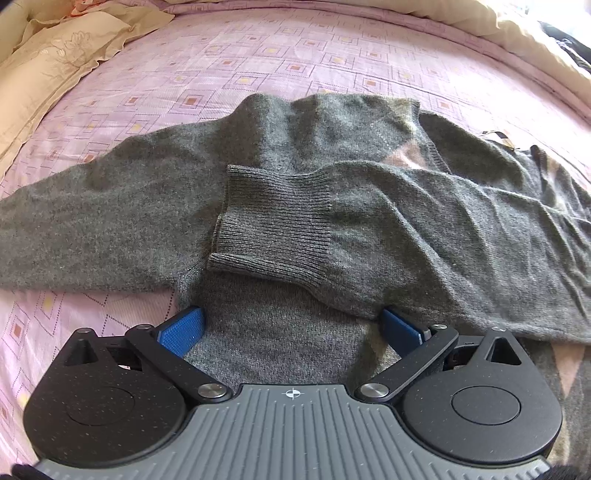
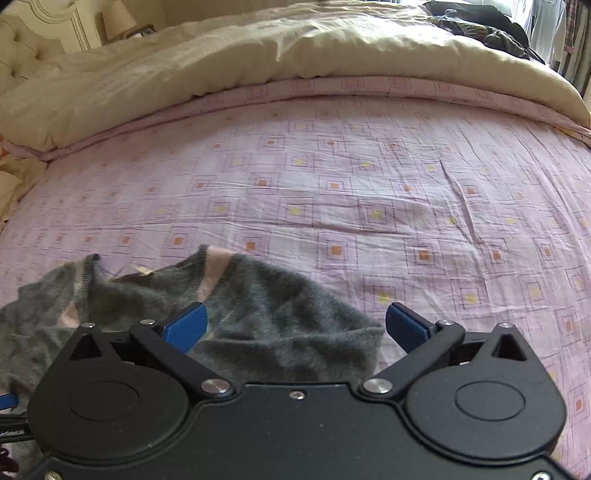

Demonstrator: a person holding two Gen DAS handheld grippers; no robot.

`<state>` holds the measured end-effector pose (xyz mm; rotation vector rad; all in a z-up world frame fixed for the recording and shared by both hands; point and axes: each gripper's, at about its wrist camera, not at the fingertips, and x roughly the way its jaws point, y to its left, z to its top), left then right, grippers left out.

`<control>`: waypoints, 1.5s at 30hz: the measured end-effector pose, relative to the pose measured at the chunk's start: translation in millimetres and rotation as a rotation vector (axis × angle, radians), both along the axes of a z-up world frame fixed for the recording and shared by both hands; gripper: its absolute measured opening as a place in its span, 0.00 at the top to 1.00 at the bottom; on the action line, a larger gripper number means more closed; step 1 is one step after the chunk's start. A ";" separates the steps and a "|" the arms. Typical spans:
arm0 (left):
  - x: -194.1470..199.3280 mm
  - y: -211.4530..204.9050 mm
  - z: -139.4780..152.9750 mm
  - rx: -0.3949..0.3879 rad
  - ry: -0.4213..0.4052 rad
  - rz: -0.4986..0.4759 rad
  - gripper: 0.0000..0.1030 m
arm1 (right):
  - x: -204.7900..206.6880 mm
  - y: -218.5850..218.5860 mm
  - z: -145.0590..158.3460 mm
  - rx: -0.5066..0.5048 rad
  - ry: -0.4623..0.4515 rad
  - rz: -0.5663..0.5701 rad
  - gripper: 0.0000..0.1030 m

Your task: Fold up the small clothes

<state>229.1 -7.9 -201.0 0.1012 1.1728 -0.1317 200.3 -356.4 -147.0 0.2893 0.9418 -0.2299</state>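
Left wrist view, nearest: left tongs (image 1: pixel 291 328) spread wide, blue pads (image 1: pixel 183 329) apart, nothing gripped, poised over the grey sweater (image 1: pixel 140 199). Just ahead, right-hand sleeve folded across the sweater's body, ribbed cuff (image 1: pixel 273 225) lying near the middle; opposite sleeve stretched out flat toward the left edge. Pale pink diamond patches visible at the sweater's right side. Beneath and beyond, pink patterned bed sheet (image 1: pixel 258 62); cream pillow (image 1: pixel 48 62) at far left, cream duvet (image 1: pixel 517 33) at far right.

Right wrist view, nearest: right tongs (image 2: pixel 295 326) likewise wide, holding nothing, above a rumpled edge of the same sweater (image 2: pixel 280 306), which covers only the lower left. Farther off, bare sheet (image 2: pixel 369 177), then the rolled-back duvet (image 2: pixel 258 48), dark clothing pile (image 2: pixel 476 26) at far right, tufted headboard (image 2: pixel 22 48) at far left.
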 end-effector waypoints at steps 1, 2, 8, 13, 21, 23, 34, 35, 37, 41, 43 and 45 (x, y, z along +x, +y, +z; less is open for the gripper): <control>0.0 2.2 1.0 -0.023 0.003 -0.004 0.00 | -8.5 6.6 5.8 0.006 -0.008 0.007 0.00; -0.4 5.8 2.5 -0.057 0.006 -0.010 0.00 | -15.1 15.6 10.3 0.014 -0.012 0.018 0.00; -17.3 56.6 23.2 -0.169 -0.002 0.061 0.00 | -51.6 72.6 27.1 0.060 0.004 0.139 0.00; -30.3 134.1 36.6 -0.127 -0.030 0.151 0.00 | -67.3 121.9 29.4 0.120 0.020 0.195 0.00; -11.4 265.1 53.4 -0.013 -0.090 0.241 0.00 | -67.7 197.8 36.6 0.146 0.012 0.248 0.00; -2.1 290.6 55.1 0.002 -0.105 0.263 0.00 | -66.1 213.3 39.3 0.134 0.012 0.262 0.00; 36.2 378.6 43.0 -0.012 -0.156 0.345 0.01 | -54.3 276.5 48.9 0.077 0.026 0.324 0.00; 39.2 382.0 39.1 -0.025 -0.150 0.347 0.02 | -52.0 281.0 48.6 0.072 0.031 0.331 0.00; 44.4 387.1 31.3 -0.044 -0.133 0.352 0.18 | -47.4 288.8 47.5 0.069 0.040 0.344 0.00; 50.8 393.9 18.1 -0.112 -0.096 0.375 0.28 | -39.1 301.2 47.5 0.060 0.051 0.374 0.00; 54.1 394.3 13.1 -0.136 -0.081 0.391 0.37 | -35.7 306.2 49.1 0.047 0.048 0.390 0.00; 57.4 394.0 10.7 -0.151 -0.087 0.401 0.37 | -34.1 308.2 50.3 0.043 0.046 0.400 0.00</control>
